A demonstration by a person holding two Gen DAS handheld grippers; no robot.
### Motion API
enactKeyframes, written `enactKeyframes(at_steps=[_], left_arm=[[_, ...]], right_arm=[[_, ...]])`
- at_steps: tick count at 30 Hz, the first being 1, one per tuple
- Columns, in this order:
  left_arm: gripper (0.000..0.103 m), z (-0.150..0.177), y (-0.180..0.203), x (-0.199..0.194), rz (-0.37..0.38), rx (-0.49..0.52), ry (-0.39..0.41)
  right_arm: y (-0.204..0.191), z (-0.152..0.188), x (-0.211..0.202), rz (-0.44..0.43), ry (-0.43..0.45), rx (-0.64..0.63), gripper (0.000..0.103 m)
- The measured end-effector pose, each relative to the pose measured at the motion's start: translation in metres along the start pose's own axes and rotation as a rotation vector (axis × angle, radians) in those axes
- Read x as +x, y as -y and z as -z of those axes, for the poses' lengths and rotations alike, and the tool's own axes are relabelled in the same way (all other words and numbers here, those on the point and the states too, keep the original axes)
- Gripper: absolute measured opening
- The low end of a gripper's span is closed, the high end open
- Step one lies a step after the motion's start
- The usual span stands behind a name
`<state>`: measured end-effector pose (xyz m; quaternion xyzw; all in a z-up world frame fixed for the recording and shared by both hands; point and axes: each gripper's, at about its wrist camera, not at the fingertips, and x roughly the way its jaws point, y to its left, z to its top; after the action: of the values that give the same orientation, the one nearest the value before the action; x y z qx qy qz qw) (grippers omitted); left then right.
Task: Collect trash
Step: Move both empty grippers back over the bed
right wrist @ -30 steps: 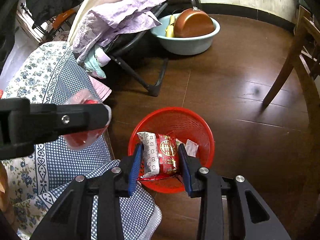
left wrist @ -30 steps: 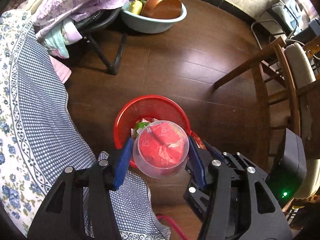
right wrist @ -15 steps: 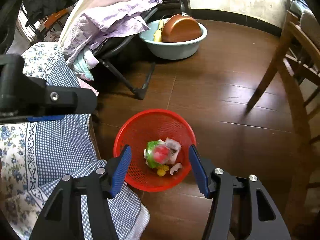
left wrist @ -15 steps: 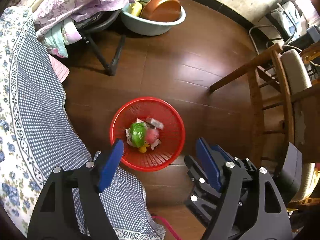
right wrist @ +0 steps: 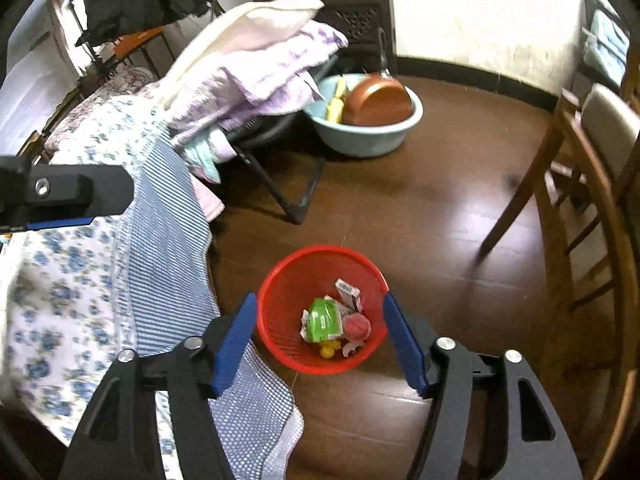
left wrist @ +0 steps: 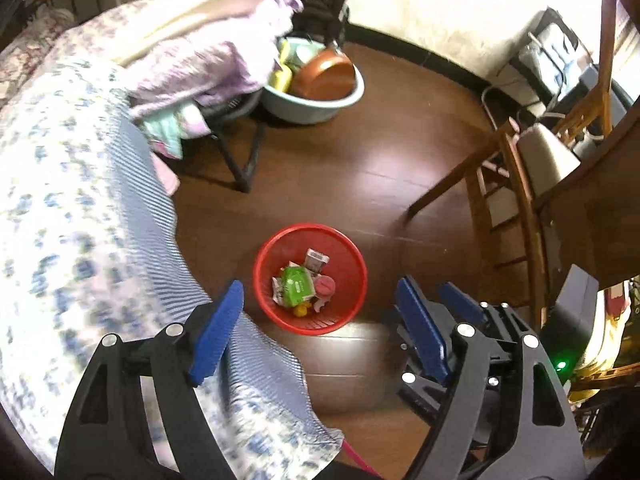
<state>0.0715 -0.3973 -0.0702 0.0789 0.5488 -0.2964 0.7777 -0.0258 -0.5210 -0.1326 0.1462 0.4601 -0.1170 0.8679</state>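
Drop step looks done: left gripper (left wrist: 316, 336) & right gripper (right wrist: 318, 344), jaws just opening, both empty, above red mesh basket (right wrist: 280, 292) w/ green packet (right wrist: 322, 320) & pink-lidded cup (right wrist: 357, 327) inside. Next: find more trash.

I saw the red mesh basket (right wrist: 304, 280) upright on the wood floor, holding a green packet (right wrist: 322, 320), a pink cup (right wrist: 357, 327) and wrappers.
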Motion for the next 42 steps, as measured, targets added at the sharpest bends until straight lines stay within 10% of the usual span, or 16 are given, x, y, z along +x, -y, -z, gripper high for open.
enactKeyframes(at_steps=[19, 42], left_arm=[[0.083, 0.048, -0.153, -0.131, -0.121, -0.195, 0.192], [0.091, 0.109, -0.352, -0.204, -0.341, -0.65, 0.326]], right_arm=[[-0.147, -0.03, -0.079, -0.047, 0.106, -0.26, 0.078], [-0.333, -0.045, -0.046, -0.246, 0.091, -0.402, 0.095]])
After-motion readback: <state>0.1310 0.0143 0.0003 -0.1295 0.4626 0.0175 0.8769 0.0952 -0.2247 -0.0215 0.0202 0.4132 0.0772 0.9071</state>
